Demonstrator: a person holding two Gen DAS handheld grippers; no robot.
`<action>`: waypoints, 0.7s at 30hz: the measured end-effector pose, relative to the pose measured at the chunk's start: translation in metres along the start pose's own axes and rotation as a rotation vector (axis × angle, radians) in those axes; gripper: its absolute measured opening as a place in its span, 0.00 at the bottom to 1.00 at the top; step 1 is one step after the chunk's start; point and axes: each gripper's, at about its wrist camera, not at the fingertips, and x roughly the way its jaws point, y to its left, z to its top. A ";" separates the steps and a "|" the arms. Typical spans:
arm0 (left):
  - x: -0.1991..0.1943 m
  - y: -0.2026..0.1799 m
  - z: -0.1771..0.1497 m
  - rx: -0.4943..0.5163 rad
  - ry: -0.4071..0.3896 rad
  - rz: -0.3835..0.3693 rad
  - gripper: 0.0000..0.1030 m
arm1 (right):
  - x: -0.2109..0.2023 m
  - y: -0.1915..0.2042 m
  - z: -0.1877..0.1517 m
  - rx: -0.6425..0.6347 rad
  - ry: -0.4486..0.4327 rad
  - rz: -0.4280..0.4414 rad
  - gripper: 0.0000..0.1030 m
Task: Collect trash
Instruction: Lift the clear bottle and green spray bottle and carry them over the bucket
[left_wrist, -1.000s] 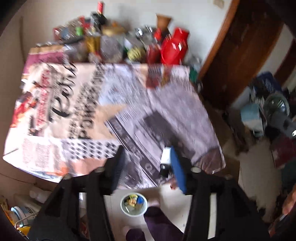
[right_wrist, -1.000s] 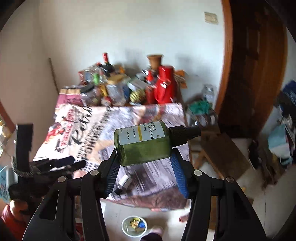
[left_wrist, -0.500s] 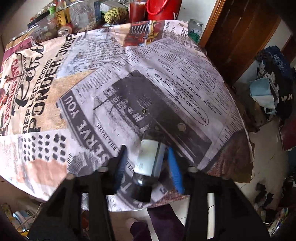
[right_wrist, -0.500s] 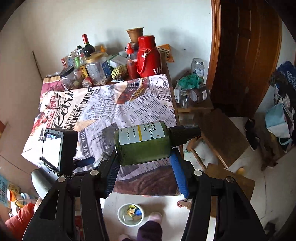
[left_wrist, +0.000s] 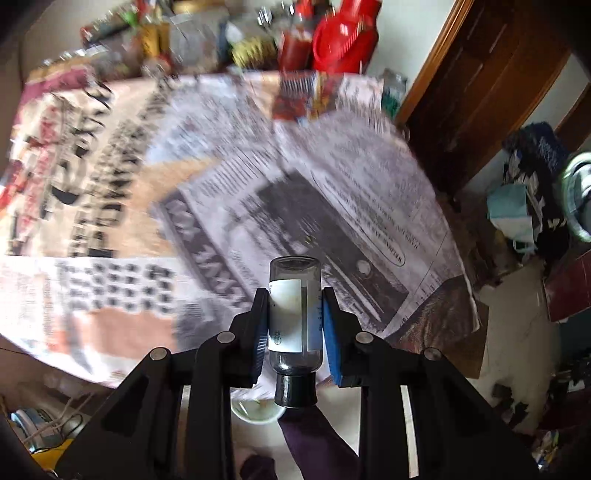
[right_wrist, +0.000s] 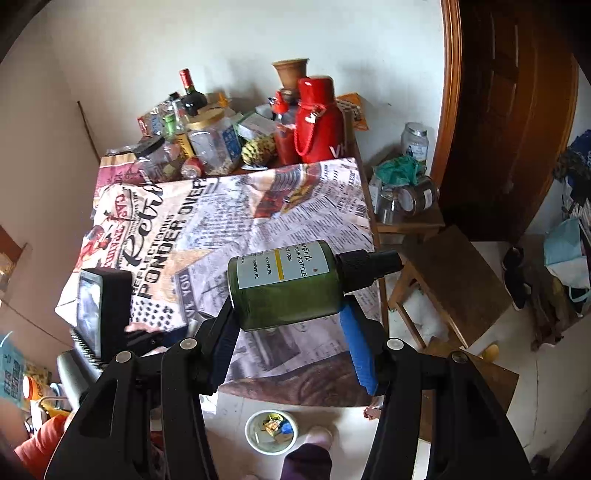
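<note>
A small clear bottle (left_wrist: 293, 314) with a white label and a black cap sits between the pads of my left gripper (left_wrist: 294, 295), cap toward the camera, over the near edge of the newspaper-print tablecloth (left_wrist: 207, 206). Its jaws are closing and the pads press the bottle's sides. My right gripper (right_wrist: 288, 306) is shut on a green pump bottle (right_wrist: 284, 288) that lies crosswise, its black cap pointing right. A white bowl (right_wrist: 271, 432) holding scraps stands on the floor below the table edge, and its rim shows as the white bowl (left_wrist: 255, 411) in the left wrist view.
Bottles, jars and a red flask (right_wrist: 319, 118) crowd the table's far end. A wooden stool (right_wrist: 458, 273) and a low shelf with jars (right_wrist: 406, 199) stand to the right, by a dark door (right_wrist: 509, 110). A person's leg (right_wrist: 306, 461) is beside the bowl.
The left gripper came down over the small bottle lying on the cloth and its jaws narrowed onto it. The right gripper kept its hold on the green bottle and tipped slightly downward.
</note>
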 end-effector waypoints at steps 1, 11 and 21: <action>-0.012 0.004 -0.003 0.000 -0.019 -0.006 0.26 | -0.006 0.007 -0.003 -0.005 -0.008 -0.007 0.49; -0.149 0.053 -0.062 0.049 -0.216 -0.086 0.26 | -0.061 0.075 -0.060 0.031 -0.078 -0.050 0.49; -0.209 0.086 -0.138 0.057 -0.206 -0.073 0.26 | -0.081 0.128 -0.122 0.030 0.002 -0.020 0.49</action>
